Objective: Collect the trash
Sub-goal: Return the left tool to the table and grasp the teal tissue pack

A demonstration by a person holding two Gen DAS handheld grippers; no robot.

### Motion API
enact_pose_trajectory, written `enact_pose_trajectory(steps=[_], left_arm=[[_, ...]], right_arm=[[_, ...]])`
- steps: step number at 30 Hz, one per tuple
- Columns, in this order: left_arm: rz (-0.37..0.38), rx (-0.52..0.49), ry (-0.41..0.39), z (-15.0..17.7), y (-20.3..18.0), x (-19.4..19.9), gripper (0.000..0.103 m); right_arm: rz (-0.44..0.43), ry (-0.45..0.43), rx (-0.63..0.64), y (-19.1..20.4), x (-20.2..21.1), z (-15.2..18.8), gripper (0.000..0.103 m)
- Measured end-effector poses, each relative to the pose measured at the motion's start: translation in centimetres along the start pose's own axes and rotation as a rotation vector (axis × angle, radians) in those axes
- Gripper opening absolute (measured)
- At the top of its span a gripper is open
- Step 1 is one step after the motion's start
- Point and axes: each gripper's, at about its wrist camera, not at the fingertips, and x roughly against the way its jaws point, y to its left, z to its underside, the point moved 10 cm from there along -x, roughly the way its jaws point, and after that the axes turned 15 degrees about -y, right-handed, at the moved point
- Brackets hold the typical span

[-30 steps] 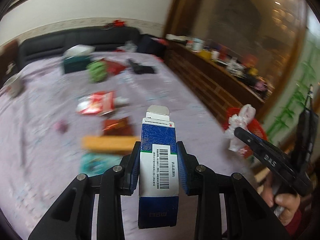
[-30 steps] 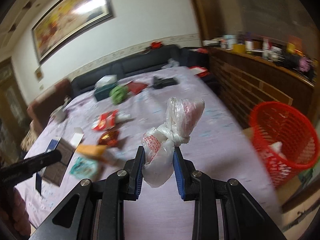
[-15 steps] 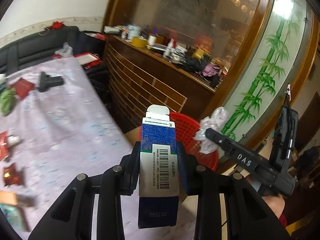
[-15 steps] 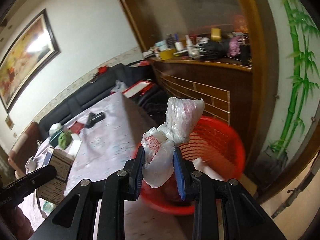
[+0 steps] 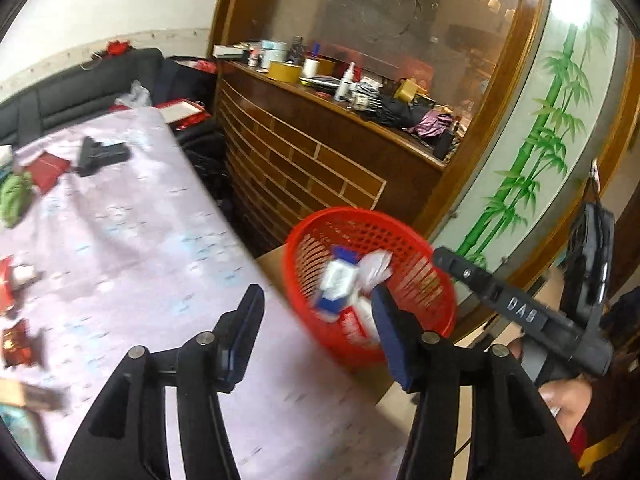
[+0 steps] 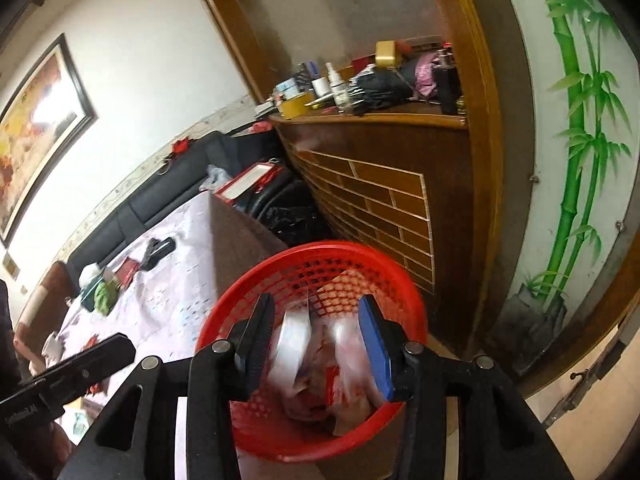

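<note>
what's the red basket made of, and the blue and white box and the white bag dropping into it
Red basket: looks like moulded plastic, glossy, with an open lattice wall. Blue and white box: probably thin printed cardboard, with flat faces and folded edges, though blurred. White bag: seems thin, crinkled plastic film, translucent and knotted at the top.

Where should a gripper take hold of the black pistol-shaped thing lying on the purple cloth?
Grip the black pistol-shaped thing across its long straight body, coming down from above. It lies flat on the purple cloth, so only its narrow sides offer the pads parallel faces; the angled handle end would probably slip.
</note>
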Motion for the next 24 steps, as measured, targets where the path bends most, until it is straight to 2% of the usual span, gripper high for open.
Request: enact_pose_trajectory(steps=[4, 13, 19, 22, 24], left_arm=[[-0.062, -0.013, 0.007, 1.8, 3.1, 3.5, 0.057], [-0.208, 0.056, 0.027, 5.8, 12.7, 12.1, 0.058], [-0.372, 0.205, 0.001, 8.4, 23.1, 17.9, 0.060], [-0.401, 0.307, -0.016, 8.6, 28.4, 19.1, 0.059], [-0.360, 0.337, 0.003, 8.7, 30.0, 18.4, 0.059]], right_arm=[[-0.068, 0.020, 0.014, 2.7, 0.8, 1.3, 0.047], [-0.245, 0.118, 0.111, 13.1, 1.8, 6.9, 0.047], [-0.335, 0.192, 0.188, 19.3, 2.3, 11.1, 0.047], [-0.368, 0.233, 0.215, 21.9, 2.3, 13.1, 0.047], [-0.382, 0.247, 0.223, 23.0, 2.4, 13.9, 0.047]])
